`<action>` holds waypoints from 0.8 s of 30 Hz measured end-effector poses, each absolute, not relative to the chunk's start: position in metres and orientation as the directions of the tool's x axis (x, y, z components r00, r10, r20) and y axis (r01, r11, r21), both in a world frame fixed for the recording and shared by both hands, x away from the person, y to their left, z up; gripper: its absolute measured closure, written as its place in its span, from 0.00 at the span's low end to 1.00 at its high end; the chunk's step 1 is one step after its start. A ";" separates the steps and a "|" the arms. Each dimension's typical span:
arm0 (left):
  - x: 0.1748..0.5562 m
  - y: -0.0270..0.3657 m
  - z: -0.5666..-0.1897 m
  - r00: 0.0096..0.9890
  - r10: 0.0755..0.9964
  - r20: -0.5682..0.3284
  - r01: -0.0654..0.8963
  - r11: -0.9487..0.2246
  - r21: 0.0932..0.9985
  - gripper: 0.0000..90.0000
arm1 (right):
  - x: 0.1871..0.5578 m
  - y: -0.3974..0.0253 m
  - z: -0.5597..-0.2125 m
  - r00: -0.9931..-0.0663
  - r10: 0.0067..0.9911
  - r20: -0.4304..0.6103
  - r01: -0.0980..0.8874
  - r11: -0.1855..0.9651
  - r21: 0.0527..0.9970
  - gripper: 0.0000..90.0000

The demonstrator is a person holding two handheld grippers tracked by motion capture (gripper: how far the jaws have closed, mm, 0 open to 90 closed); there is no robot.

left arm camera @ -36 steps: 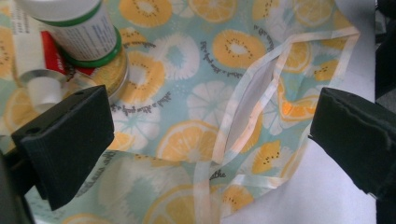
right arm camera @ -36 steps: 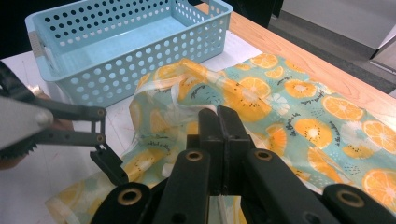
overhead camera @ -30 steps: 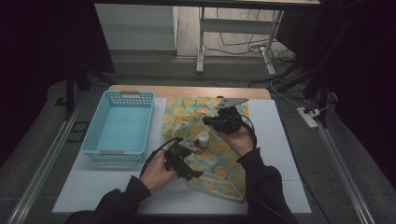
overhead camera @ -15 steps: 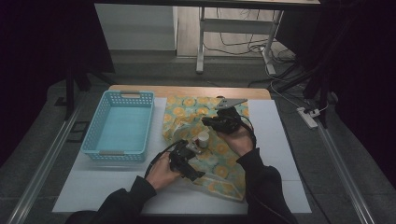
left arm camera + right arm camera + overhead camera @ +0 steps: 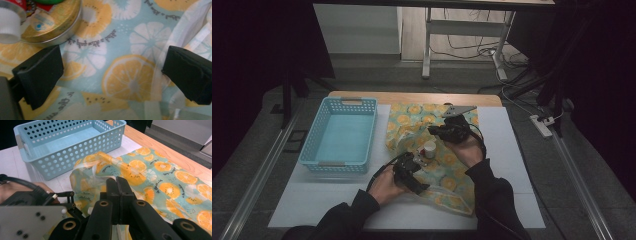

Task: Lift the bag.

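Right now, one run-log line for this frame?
left gripper: open, over fruit-print cloth | right gripper: shut on cloth fold | tin: on cloth | basket: empty

Up in the top left corner of the left gripper view, the round tin is cut by the frame's edge, so only its lower rim and part of the gold lid show. Beside it, the white ribbed cap is sliced off at the left edge, and what it belongs to can't be told. The print on the tin's label is too blurred to read.

Over in the right gripper view, the right gripper has its jaws pressed together, and the cloth runs out of sight behind them. The blue basket is clipped at the top edge.

In the high view, the small white-topped thing at the frame's centre is too small to identify.
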State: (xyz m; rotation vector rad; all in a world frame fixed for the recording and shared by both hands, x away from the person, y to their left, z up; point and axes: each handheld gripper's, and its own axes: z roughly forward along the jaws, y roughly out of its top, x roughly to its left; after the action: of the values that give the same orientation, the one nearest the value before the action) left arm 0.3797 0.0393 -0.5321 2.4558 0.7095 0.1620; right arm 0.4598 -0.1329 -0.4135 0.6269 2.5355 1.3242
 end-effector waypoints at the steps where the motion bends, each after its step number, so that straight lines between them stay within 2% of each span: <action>1: 0.379 0.039 -0.532 0.851 0.523 -0.044 0.454 -0.692 0.562 0.06 | 0.460 -0.133 -0.414 -0.887 0.462 0.008 0.271 0.505 0.819 1.00; 6: 0.378 0.042 -0.531 0.866 0.499 -0.041 0.431 -0.700 0.569 0.15 | 0.460 -0.133 -0.414 -0.886 0.463 0.008 0.271 0.505 0.819 1.00; 9: 0.377 0.045 -0.530 0.869 0.493 -0.040 0.421 -0.695 0.583 0.29 | 0.460 -0.134 -0.413 -0.886 0.464 0.007 0.271 0.505 0.819 1.00; 13: 0.376 0.046 -0.528 0.866 0.498 -0.037 0.422 -0.691 0.587 0.41 | 0.459 -0.133 -0.413 -0.886 0.463 0.009 0.271 0.503 0.821 0.99; 18: 0.376 0.047 -0.527 0.868 0.492 -0.065 0.430 -0.681 0.593 0.69 | 0.459 -0.133 -0.413 -0.886 0.463 0.008 0.272 0.506 0.819 1.00; 21: 0.377 0.048 -0.526 0.864 0.497 -0.078 0.441 -0.675 0.592 0.81 | 0.459 -0.133 -0.413 -0.886 0.464 0.009 0.273 0.506 0.818 1.00; 22: 0.377 0.047 -0.526 0.870 0.485 -0.087 0.437 -0.677 0.592 0.92 | 0.459 -0.133 -0.413 -0.886 0.463 0.010 0.273 0.505 0.819 1.00; 23: 0.377 0.047 -0.527 0.870 0.486 -0.084 0.435 -0.676 0.594 0.98 | 0.459 -0.133 -0.413 -0.886 0.464 0.011 0.274 0.504 0.819 1.00; 24: 0.376 0.047 -0.527 0.869 0.488 -0.082 0.435 -0.676 0.595 0.99 | 0.459 -0.133 -0.414 -0.886 0.464 0.011 0.274 0.504 0.819 0.99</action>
State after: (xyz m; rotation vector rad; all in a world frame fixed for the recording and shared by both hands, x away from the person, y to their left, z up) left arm 0.3763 0.0469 -0.5265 2.4106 0.6656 0.1106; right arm 0.4594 -0.1331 -0.4135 0.6312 2.5366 1.3243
